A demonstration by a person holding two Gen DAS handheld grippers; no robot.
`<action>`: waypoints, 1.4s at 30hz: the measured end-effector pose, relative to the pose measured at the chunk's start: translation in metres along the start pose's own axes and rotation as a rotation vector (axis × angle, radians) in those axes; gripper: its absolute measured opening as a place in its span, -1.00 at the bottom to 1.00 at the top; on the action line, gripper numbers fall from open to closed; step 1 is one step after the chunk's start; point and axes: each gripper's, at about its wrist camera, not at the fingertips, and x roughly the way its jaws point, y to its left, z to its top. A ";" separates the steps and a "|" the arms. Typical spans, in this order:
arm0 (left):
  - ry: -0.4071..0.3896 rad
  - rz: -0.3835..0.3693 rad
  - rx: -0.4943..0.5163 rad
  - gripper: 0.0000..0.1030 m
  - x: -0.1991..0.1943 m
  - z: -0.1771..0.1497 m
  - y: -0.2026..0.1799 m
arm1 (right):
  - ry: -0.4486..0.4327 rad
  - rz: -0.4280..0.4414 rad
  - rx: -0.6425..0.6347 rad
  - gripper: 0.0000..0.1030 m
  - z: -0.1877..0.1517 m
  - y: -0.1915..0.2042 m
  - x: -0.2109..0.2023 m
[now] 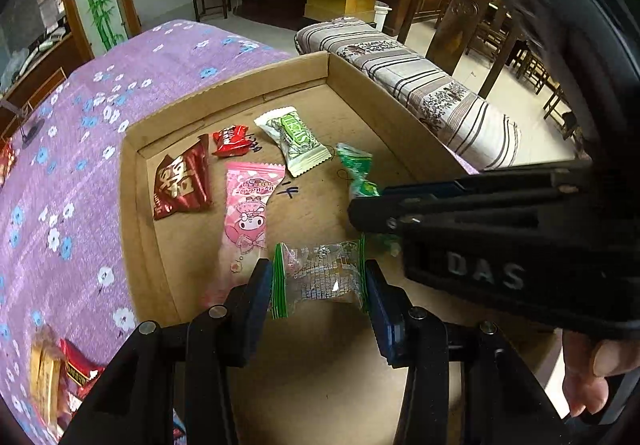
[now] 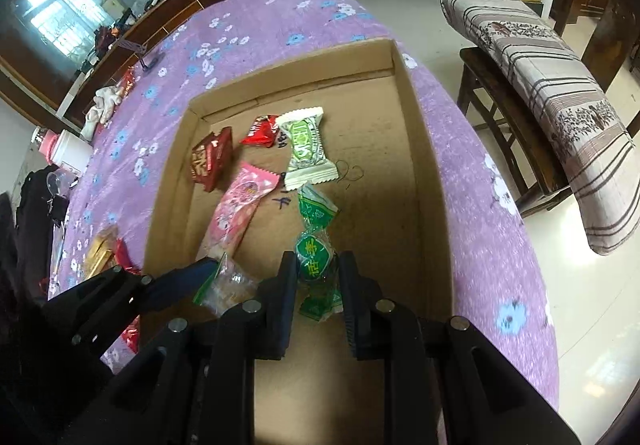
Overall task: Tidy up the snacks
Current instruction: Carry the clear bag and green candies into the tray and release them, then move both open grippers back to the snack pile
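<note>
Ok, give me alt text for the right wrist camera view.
The right gripper holds a green twist-wrapped candy over a cardboard box on a purple floral cloth. Four wrapped snacks lie in the box, and the left gripper holds a clear packet alongside.

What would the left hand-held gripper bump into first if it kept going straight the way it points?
Probably the bare floor of the cardboard box. The left hand-held gripper points steeply down, holding a clear green-edged snack packet, so that packet would likely touch first. Depth is hard to judge.
</note>
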 end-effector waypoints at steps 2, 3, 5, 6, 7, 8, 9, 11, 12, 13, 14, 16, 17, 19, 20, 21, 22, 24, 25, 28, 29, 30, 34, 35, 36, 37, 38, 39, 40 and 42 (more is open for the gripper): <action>0.000 0.009 0.009 -0.05 0.003 0.000 -0.001 | 0.006 -0.001 -0.008 -0.61 0.002 0.000 0.004; -0.003 0.014 0.013 -0.05 0.003 0.000 -0.002 | 0.006 0.000 -0.013 -0.61 0.003 0.001 0.005; -0.014 0.021 0.021 -0.05 0.002 0.000 -0.003 | 0.007 -0.002 -0.020 -0.60 0.006 0.003 0.007; -0.015 0.022 0.023 -0.05 0.002 0.000 -0.003 | 0.007 -0.004 -0.023 -0.60 0.007 0.003 0.008; -0.018 0.023 0.024 -0.05 0.002 0.001 -0.003 | 0.008 -0.005 -0.022 -0.60 0.007 0.003 0.009; -0.020 0.025 0.025 -0.05 0.002 0.001 -0.002 | 0.009 -0.003 -0.020 -0.60 0.008 0.003 0.009; -0.021 0.029 0.028 -0.05 0.001 0.001 -0.002 | 0.009 -0.003 -0.019 -0.60 0.008 0.003 0.010; -0.020 0.033 0.030 -0.04 0.002 0.003 -0.001 | 0.007 -0.005 -0.019 -0.60 0.009 0.003 0.010; -0.020 0.034 0.029 -0.04 0.002 0.003 0.000 | 0.007 -0.004 -0.018 -0.60 0.010 0.003 0.010; -0.020 0.034 0.027 -0.03 0.002 0.003 0.001 | 0.007 -0.002 -0.017 -0.60 0.010 0.003 0.009; -0.021 0.034 0.026 -0.03 0.001 0.003 0.001 | 0.006 -0.002 -0.016 -0.60 0.010 0.003 0.009; -0.024 0.034 0.027 0.00 -0.001 0.004 0.002 | 0.001 -0.005 -0.014 -0.59 0.011 0.003 0.007; -0.027 0.034 0.028 0.04 -0.002 0.003 0.002 | -0.001 -0.004 -0.012 -0.59 0.010 0.003 0.006; -0.034 0.037 0.032 0.09 -0.004 0.003 0.001 | -0.006 -0.003 -0.007 -0.59 0.009 0.003 0.003; -0.036 0.037 0.034 0.09 -0.005 0.003 0.001 | -0.009 -0.003 -0.004 -0.59 0.008 0.003 0.002; -0.038 0.035 0.037 0.09 -0.006 0.004 0.000 | -0.012 -0.002 -0.001 -0.59 0.007 0.004 0.000; -0.039 0.034 0.039 0.09 -0.007 0.004 0.000 | -0.014 -0.001 0.002 -0.59 0.007 0.004 -0.001; -0.042 0.033 0.043 0.09 -0.010 0.003 -0.001 | -0.022 0.000 0.006 -0.59 0.005 0.005 -0.006; -0.043 0.031 0.045 0.09 -0.011 0.003 -0.002 | -0.025 0.000 0.006 -0.59 0.004 0.005 -0.008; -0.051 0.032 0.052 0.09 -0.017 0.002 -0.003 | -0.041 -0.001 0.018 -0.59 0.000 0.006 -0.017; -0.054 0.029 0.054 0.09 -0.020 0.002 -0.003 | -0.044 0.000 0.024 -0.59 -0.001 0.006 -0.019; -0.059 0.028 0.055 0.09 -0.022 0.002 -0.003 | -0.049 0.002 0.031 -0.59 -0.003 0.005 -0.022; -0.078 0.030 0.064 0.11 -0.036 -0.002 -0.001 | -0.064 0.011 0.060 -0.59 -0.009 0.005 -0.033; -0.082 0.033 0.066 0.13 -0.040 -0.004 -0.001 | -0.069 0.016 0.067 -0.59 -0.010 0.006 -0.035; -0.086 0.037 0.068 0.15 -0.043 -0.005 0.000 | -0.073 0.020 0.073 -0.59 -0.012 0.007 -0.038; -0.091 0.039 0.069 0.17 -0.047 -0.007 0.002 | -0.077 0.024 0.079 -0.59 -0.014 0.010 -0.041; -0.095 0.040 0.069 0.17 -0.052 -0.009 0.003 | -0.080 0.031 0.085 -0.59 -0.017 0.013 -0.044; -0.100 0.043 0.068 0.17 -0.057 -0.011 0.006 | -0.083 0.035 0.089 -0.59 -0.018 0.015 -0.046; -0.104 0.044 0.067 0.18 -0.062 -0.013 0.007 | -0.086 0.043 0.090 -0.59 -0.020 0.019 -0.048; -0.115 0.046 0.059 0.18 -0.072 -0.018 0.012 | -0.088 0.059 0.084 -0.59 -0.024 0.030 -0.052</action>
